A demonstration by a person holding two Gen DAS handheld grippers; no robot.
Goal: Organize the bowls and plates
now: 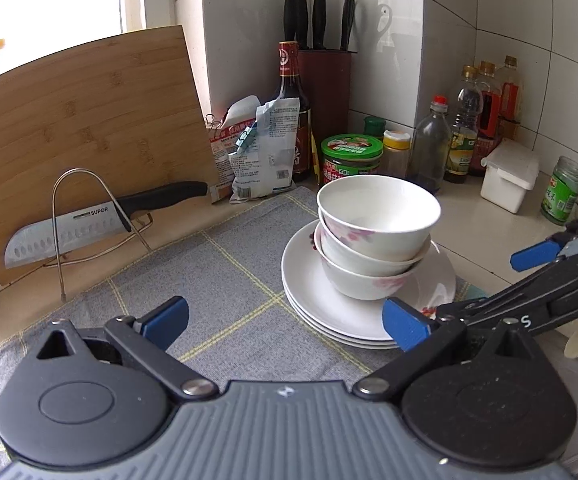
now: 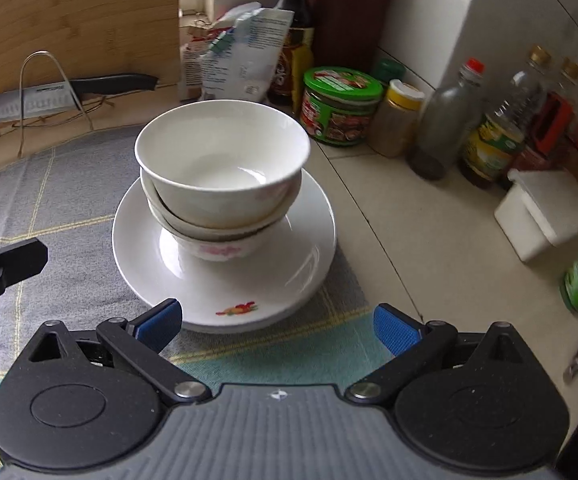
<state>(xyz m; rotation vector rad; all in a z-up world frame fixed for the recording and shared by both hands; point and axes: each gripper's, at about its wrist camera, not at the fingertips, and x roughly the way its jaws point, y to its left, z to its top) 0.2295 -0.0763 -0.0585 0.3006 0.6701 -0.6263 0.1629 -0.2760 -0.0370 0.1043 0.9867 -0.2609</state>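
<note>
Three nested white bowls (image 1: 375, 236) with pink flowers stand on a stack of three white plates (image 1: 309, 300) on a grey checked cloth (image 1: 217, 264). My left gripper (image 1: 285, 324) is open and empty, just in front and left of the stack. The bowls (image 2: 221, 176) and plates (image 2: 309, 248) fill the middle of the right wrist view. My right gripper (image 2: 277, 326) is open and empty at the near rim of the plates. The right gripper also shows at the right edge of the left wrist view (image 1: 537, 256).
A bamboo cutting board (image 1: 73, 132) leans on the wall at left, with a knife (image 1: 89, 228) in a wire stand. Packets (image 1: 257, 148), a knife block (image 1: 325, 92), jars (image 1: 351, 156), several sauce bottles (image 1: 465, 128) and a white box (image 1: 509, 174) crowd the back and right counter.
</note>
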